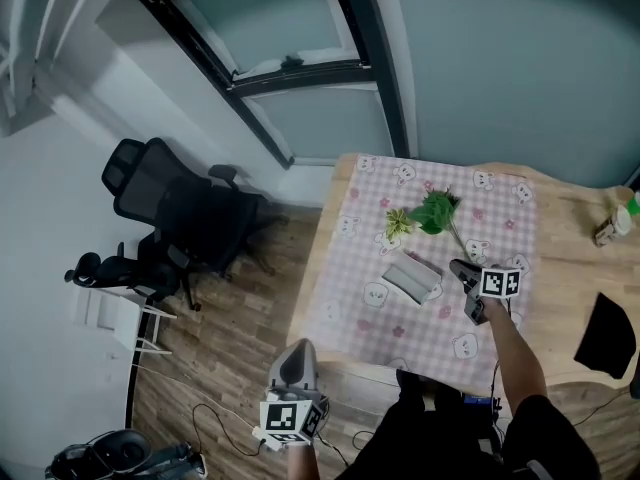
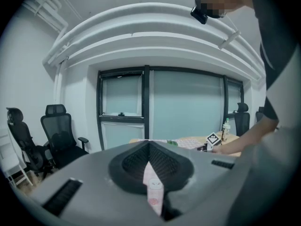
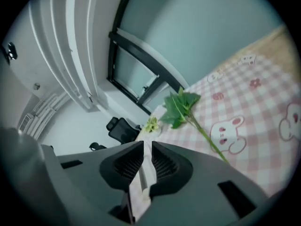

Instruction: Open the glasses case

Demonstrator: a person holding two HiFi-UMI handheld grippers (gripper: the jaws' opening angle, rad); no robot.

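Note:
A pale grey glasses case (image 1: 410,277) lies on the pink checked cloth (image 1: 370,298) near the middle of the table; it is too small here to tell how its lid stands. My right gripper (image 1: 458,266) hovers just right of it, rolled on its side. Its jaws (image 3: 146,144) stand a narrow gap apart with nothing between them, and the case is outside the right gripper view. My left gripper (image 1: 297,350) hangs off the table's near left corner, over the floor. It is shut (image 2: 148,145) and holds nothing.
A green leafy sprig (image 1: 435,211) (image 3: 181,108) and a small pale flower (image 1: 397,225) lie on the cloth behind the case. A bottle (image 1: 612,226) and a black object (image 1: 607,336) sit at the table's right. Office chairs (image 1: 170,208) stand to the left, by the window.

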